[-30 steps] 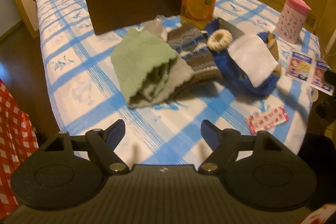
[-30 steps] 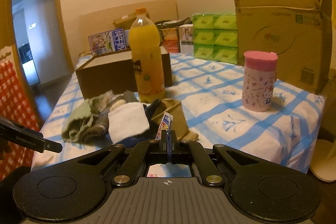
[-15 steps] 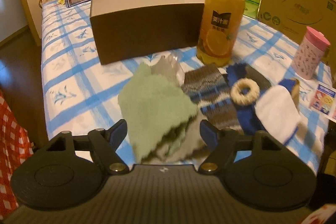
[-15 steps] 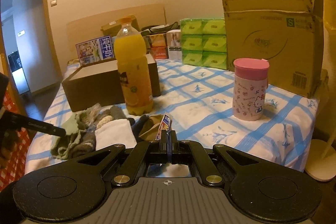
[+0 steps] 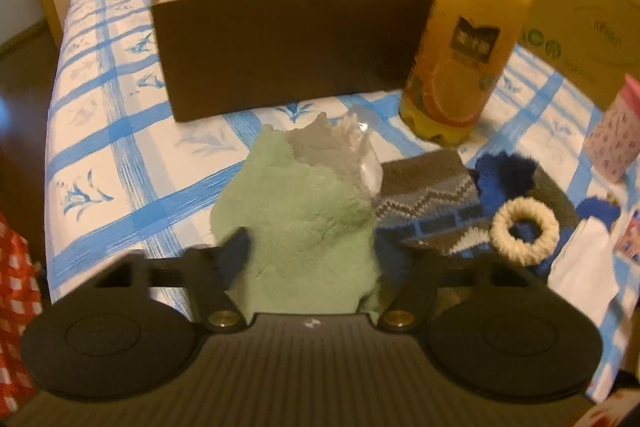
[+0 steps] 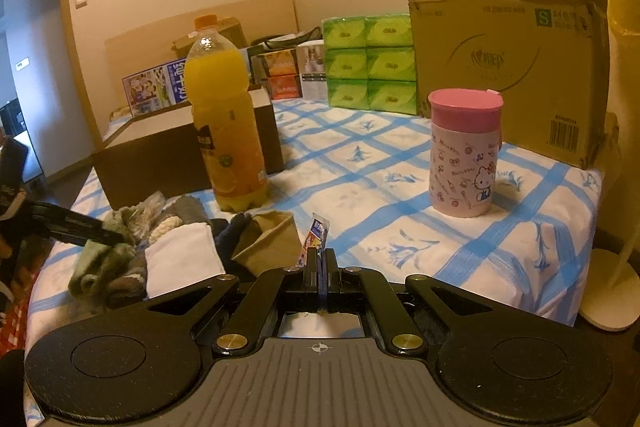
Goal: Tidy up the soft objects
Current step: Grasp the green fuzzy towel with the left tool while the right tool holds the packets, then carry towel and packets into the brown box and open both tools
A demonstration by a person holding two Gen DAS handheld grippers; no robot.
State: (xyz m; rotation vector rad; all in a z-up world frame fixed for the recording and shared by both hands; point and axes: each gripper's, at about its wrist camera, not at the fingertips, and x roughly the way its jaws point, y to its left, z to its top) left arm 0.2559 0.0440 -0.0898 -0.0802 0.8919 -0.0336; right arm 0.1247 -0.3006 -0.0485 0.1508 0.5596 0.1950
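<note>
Green cloth on the checked tablecloth, in front of the brown box, touching the striped knit to its right. Left gripper spread wide, one finger on each side of the cloth. Right gripper pressed together, pinching a small packet. Juice bottle behind the knit.

One juice bottle, one pink-lidded cup, one brown box — six green tissue packs, one cream ring.
</note>
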